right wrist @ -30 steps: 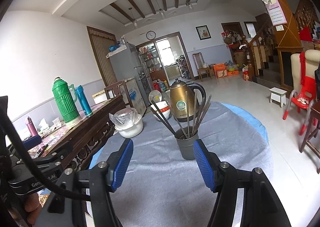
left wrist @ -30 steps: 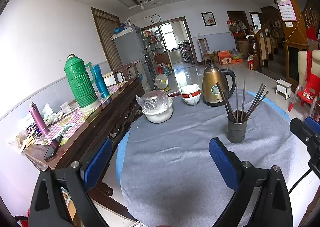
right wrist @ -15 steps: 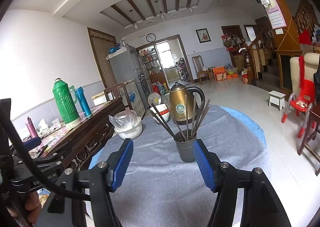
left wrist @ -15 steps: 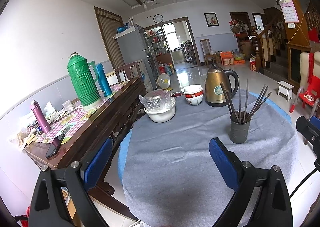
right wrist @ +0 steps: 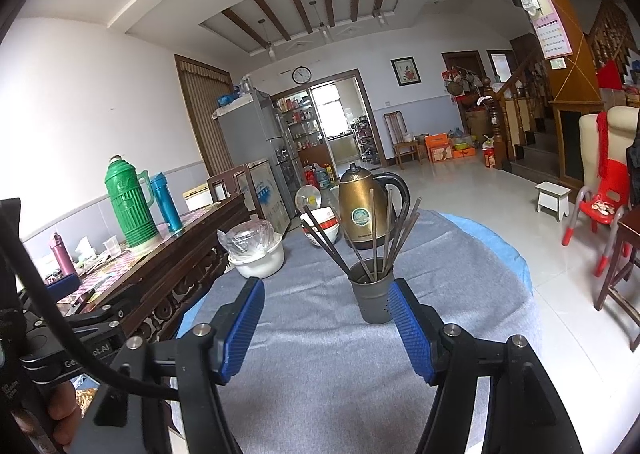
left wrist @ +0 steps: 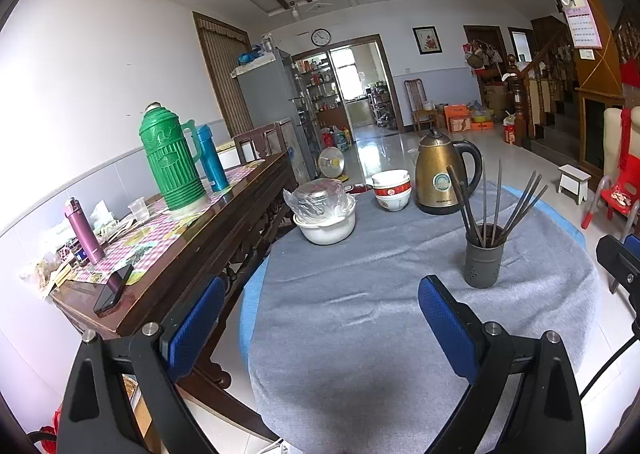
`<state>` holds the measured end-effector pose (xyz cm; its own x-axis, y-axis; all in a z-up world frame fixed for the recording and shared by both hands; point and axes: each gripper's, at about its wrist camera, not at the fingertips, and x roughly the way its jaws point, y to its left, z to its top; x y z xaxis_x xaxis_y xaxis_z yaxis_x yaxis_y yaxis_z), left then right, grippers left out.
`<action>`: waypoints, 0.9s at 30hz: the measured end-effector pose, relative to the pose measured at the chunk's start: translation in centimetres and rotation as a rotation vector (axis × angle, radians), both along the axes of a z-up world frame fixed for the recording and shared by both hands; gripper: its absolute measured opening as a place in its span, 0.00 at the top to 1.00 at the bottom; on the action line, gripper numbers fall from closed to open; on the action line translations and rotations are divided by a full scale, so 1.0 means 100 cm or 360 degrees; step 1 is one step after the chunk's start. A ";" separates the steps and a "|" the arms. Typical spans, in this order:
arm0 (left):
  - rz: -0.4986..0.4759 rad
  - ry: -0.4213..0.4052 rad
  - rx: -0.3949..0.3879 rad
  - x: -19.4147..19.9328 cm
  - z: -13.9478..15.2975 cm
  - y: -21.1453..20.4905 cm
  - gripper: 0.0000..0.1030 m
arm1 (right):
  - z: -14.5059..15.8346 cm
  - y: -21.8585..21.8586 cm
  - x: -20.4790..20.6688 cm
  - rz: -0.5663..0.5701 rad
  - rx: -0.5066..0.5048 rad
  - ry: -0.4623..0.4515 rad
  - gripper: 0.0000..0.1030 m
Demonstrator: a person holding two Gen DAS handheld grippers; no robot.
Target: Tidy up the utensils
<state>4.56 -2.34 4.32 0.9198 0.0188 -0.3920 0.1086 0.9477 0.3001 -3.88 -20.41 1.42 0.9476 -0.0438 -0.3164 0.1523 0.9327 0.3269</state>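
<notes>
A dark grey utensil holder (left wrist: 483, 257) stands upright on the round table's grey cloth (left wrist: 360, 294), with several dark chopsticks (left wrist: 496, 202) fanned out in it. It also shows in the right wrist view (right wrist: 372, 301), chopsticks (right wrist: 376, 238) upright. My left gripper (left wrist: 320, 314) is open and empty, above the cloth, short and left of the holder. My right gripper (right wrist: 326, 318) is open and empty, just short of the holder, whose base sits by the right pad.
A gold kettle (left wrist: 440, 178), stacked red and white bowls (left wrist: 392, 190) and a plastic-covered white pot (left wrist: 326, 210) stand at the table's far side. A wooden sideboard (left wrist: 192, 254) with a green thermos (left wrist: 170, 162) runs along the left. Red chair (right wrist: 600, 210) at right.
Both grippers have drawn back slightly and risen; the holder looks a little farther away in both views. The jaws stay open and nothing on the table has moved.
</notes>
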 end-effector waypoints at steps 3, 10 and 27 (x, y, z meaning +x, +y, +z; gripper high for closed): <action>0.0004 -0.0002 0.0001 0.000 0.000 0.000 0.05 | 0.000 0.000 0.000 -0.0001 -0.0001 -0.0001 0.34; 0.0013 -0.0002 -0.0007 0.000 0.000 0.002 0.05 | 0.000 0.001 0.000 0.0001 0.0000 0.0002 0.34; 0.0027 -0.0002 -0.0015 0.000 -0.001 0.005 0.05 | 0.001 0.002 -0.001 -0.0002 -0.0003 -0.0002 0.34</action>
